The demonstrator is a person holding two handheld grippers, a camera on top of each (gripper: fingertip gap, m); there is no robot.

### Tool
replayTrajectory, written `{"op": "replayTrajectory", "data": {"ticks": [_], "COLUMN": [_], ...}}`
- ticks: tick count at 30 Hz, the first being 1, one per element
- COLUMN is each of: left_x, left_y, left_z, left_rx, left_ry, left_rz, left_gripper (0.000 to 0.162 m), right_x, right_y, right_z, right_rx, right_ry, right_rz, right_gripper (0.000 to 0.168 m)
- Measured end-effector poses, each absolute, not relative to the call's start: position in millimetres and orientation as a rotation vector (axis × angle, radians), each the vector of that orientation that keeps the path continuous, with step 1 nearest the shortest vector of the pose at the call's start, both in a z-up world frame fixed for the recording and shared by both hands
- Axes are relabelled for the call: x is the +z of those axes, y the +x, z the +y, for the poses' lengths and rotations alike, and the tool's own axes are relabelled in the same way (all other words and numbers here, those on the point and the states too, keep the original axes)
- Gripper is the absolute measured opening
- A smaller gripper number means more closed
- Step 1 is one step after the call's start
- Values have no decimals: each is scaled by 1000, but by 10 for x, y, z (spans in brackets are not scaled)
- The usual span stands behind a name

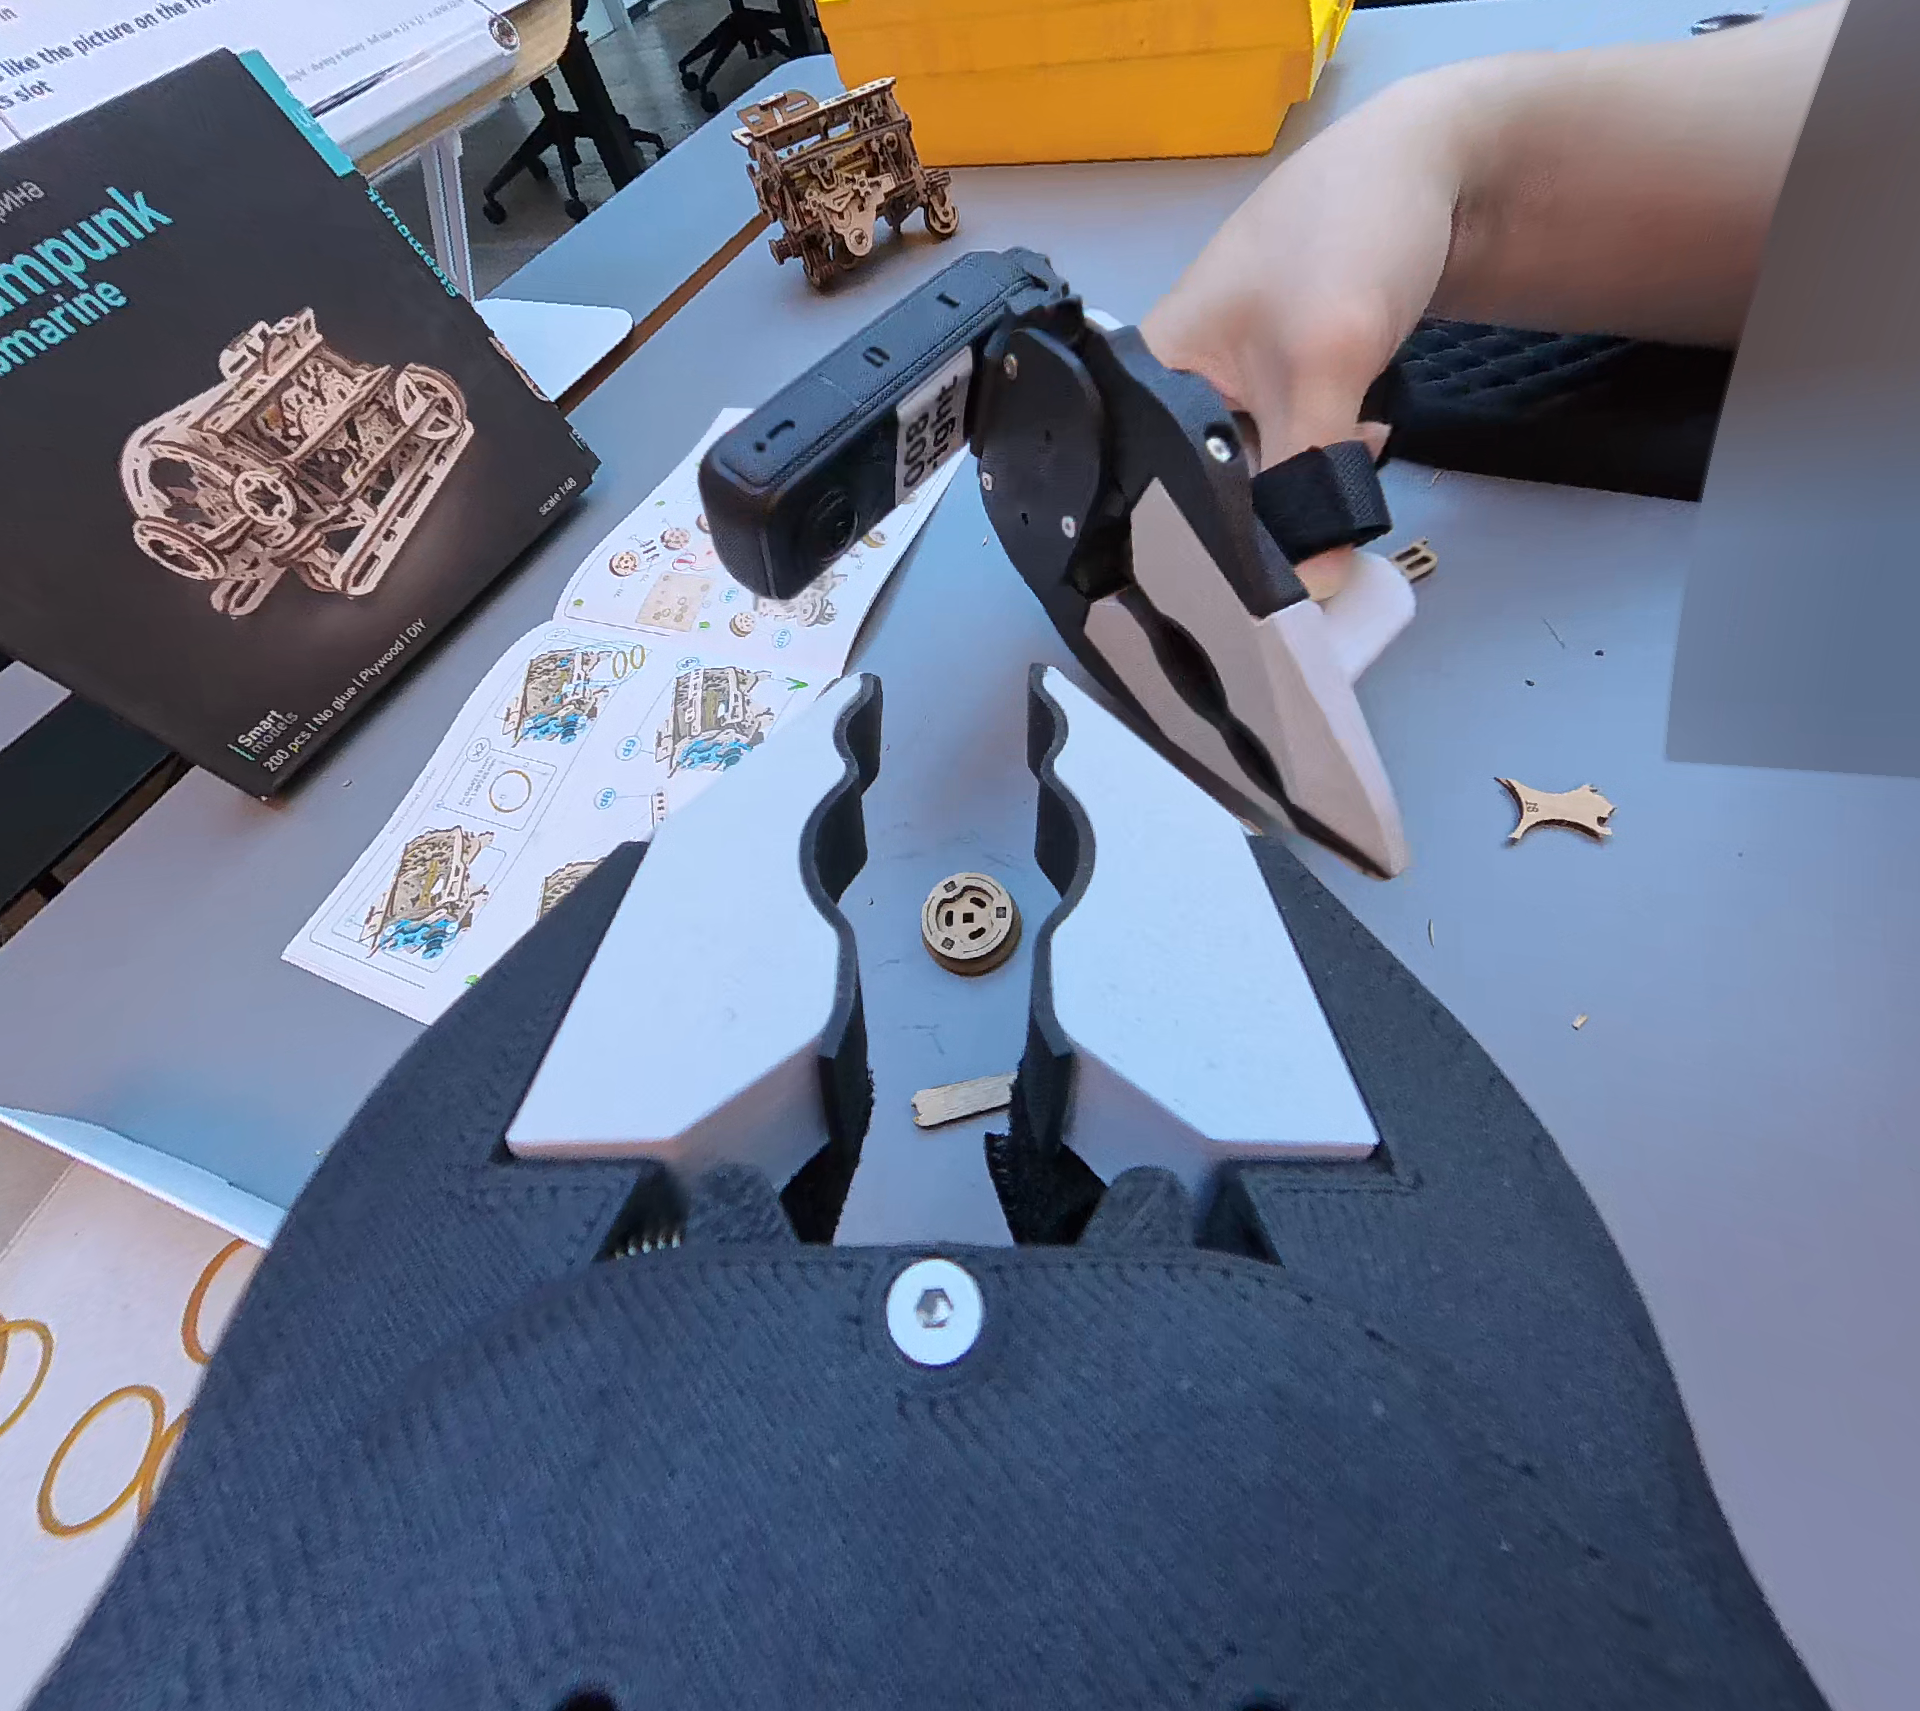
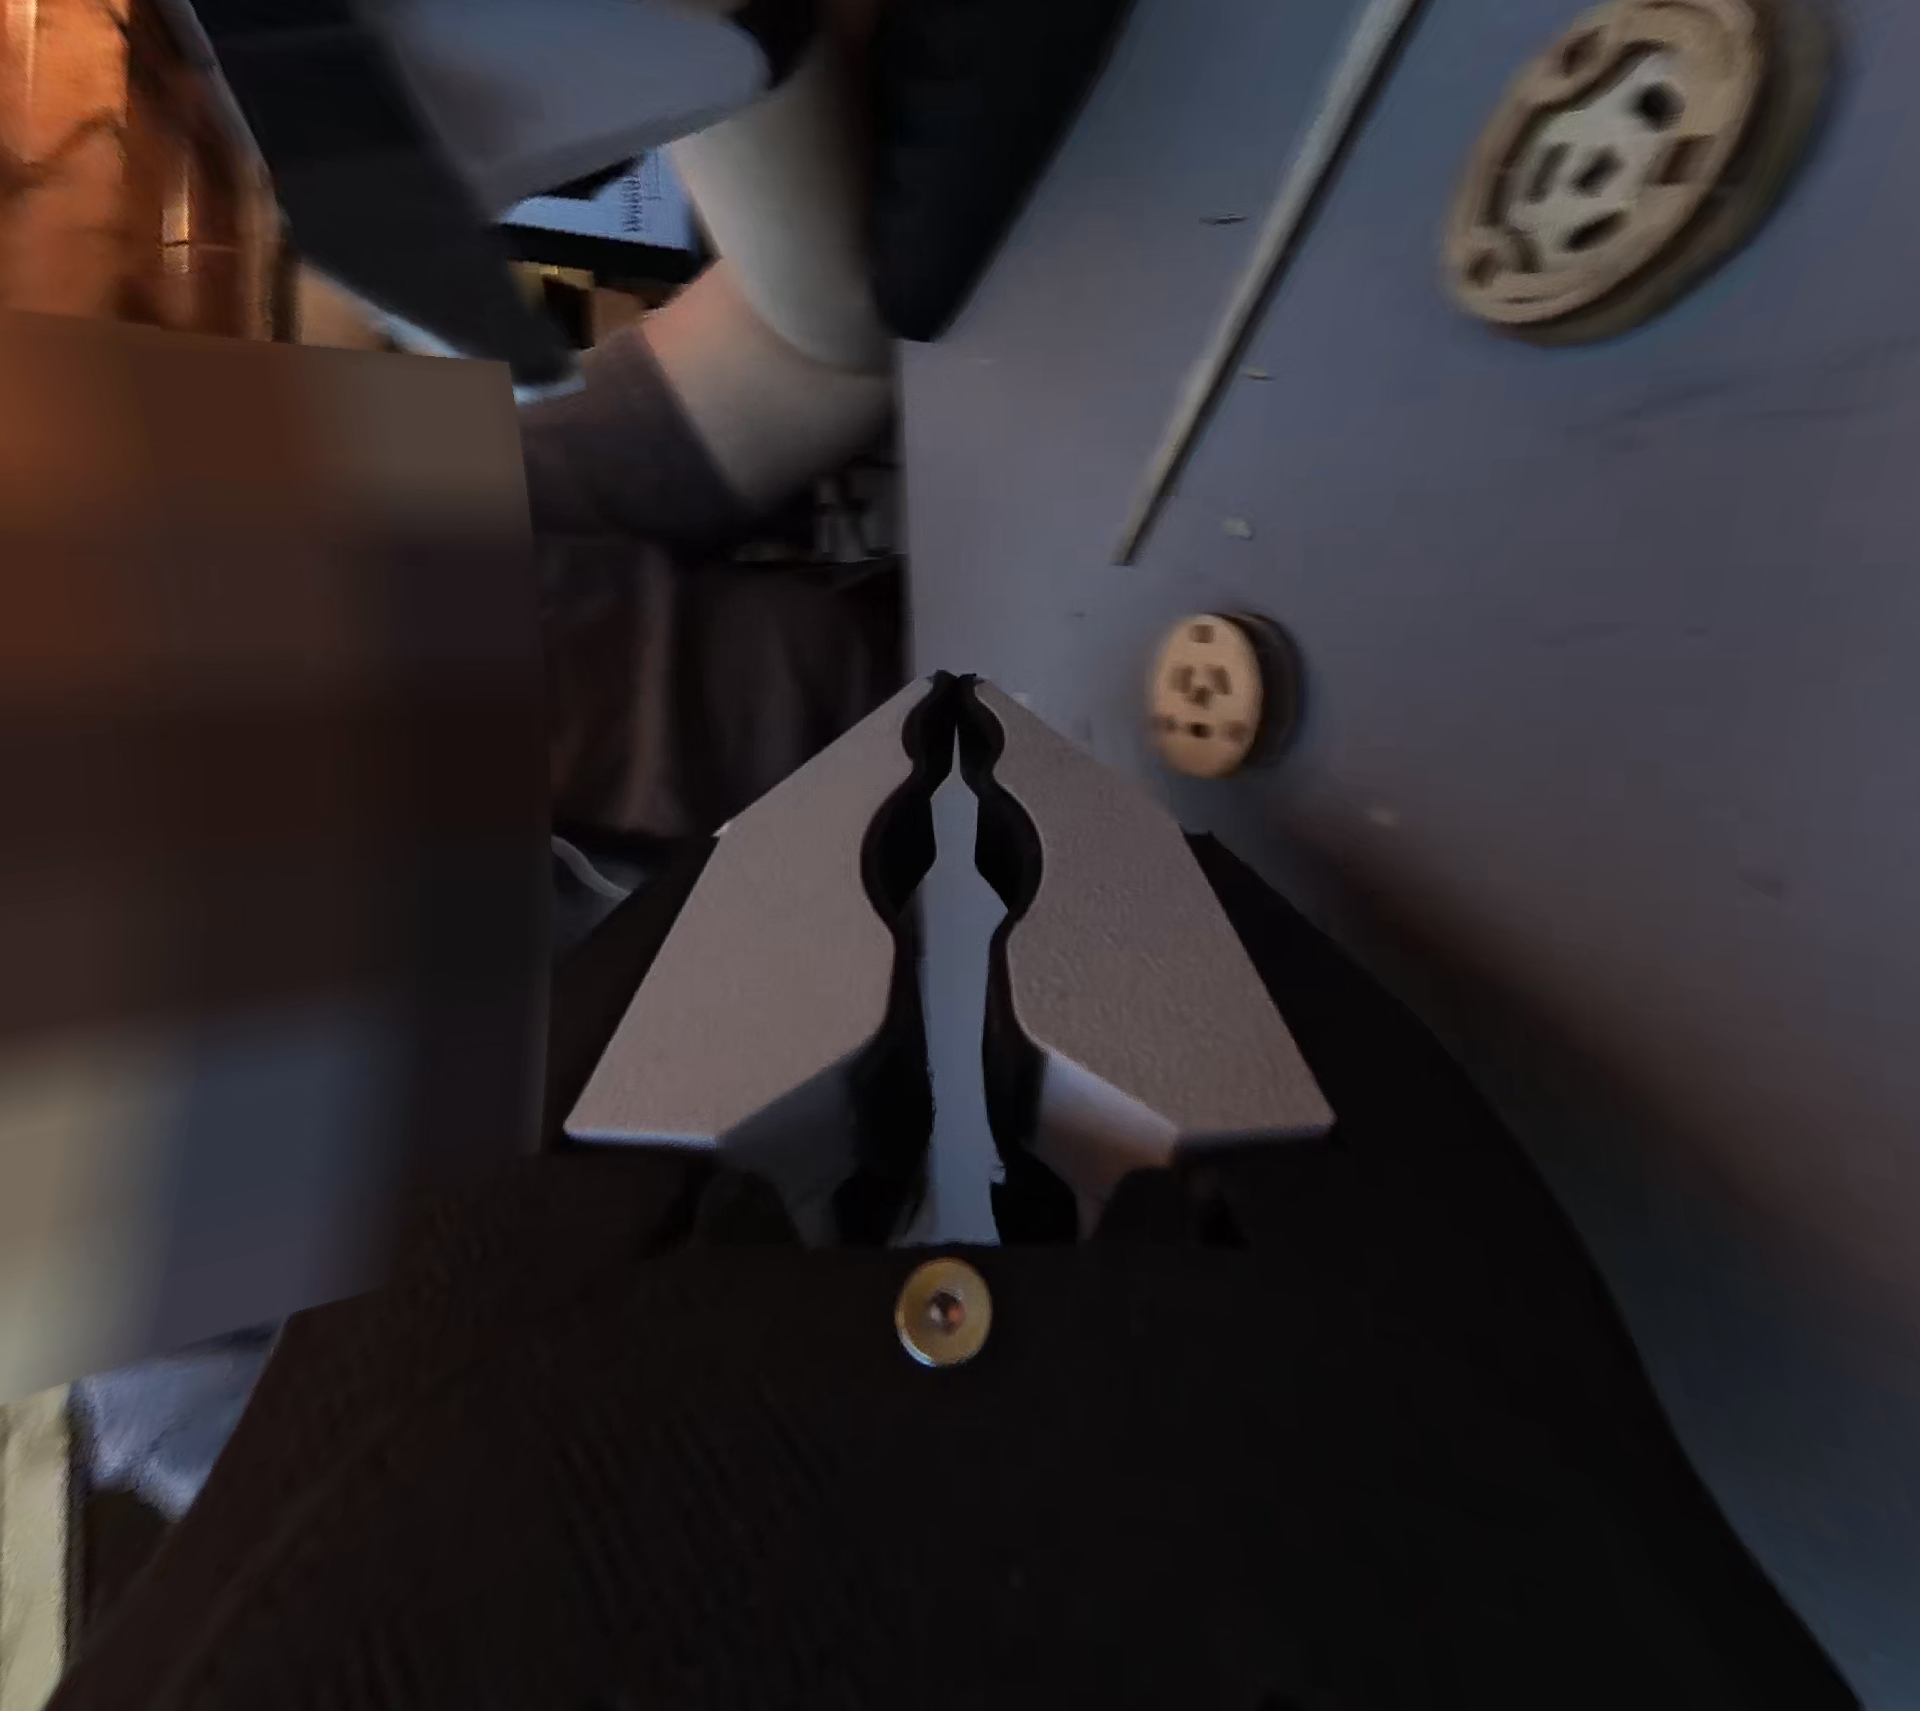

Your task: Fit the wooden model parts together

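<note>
My left tongs (image 1: 954,705) hover spread over a round wooden disc (image 1: 970,922) lying flat on the grey table (image 1: 1558,1090); my right tongs (image 2: 956,682), pressed together and empty, tilt nearby. Best to lower squarely, straddling the disc's rim before closing.
</note>
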State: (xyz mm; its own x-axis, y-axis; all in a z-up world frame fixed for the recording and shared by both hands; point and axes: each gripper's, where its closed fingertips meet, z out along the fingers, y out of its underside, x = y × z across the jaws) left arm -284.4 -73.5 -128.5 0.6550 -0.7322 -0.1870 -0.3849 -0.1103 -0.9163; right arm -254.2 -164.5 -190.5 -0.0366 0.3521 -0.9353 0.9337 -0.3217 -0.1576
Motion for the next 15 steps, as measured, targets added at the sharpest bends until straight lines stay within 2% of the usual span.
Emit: {"op": "replayTrajectory", "data": {"ticks": [1, 3, 5, 7, 9, 10, 12, 14, 15], "left_x": [-1281, -1266, -1228, -1170, -1139, -1141, -1172, -1214, -1234], "left_y": [-2844, -2847, -2886, -2912, -2924, -2925, -2910, -2879, -2867], "left_z": [-734, -733, -719, -721, -723, -723, -723, -726, -726], "left_rx": [-378, -385, -373, -387, -402, -402, -402, -402, -398], "left_ry": [-1724, -1720, -1711, -1695, -1687, -1687, -1695, -1705, -1710], "left_rz": [909, 901, 881, 859, 844, 844, 854, 872, 879], "left_gripper": [26, 26, 26, 26, 26, 26, 26, 26, 26], "right_x": [-2140, -2063, -1532, -1349, -1461, -1546, -1769, -1988, -2050], "right_y": [-2495, -2514, -2537, -2562, -2641, -2631, -2594, -2566, -2575], "right_z": [-1539, -1492, -1526, -1422, -1233, -1190, -1118, -1117, -1138], "right_rx": [-1223, -1279, -1594, -1790, -1841, -1810, -1568, -1339, -1321], "right_ry": [1804, 1781, 1571, 1564, 1717, 1740, 1774, 1784, 1782], "right_rz": [1413, 1343, 1467, 1871, 2382, 2611, 2936, 2956, 2922], "right_gripper": [0, 0, 0, 5, 60, 70, 65, 55, 56]}}
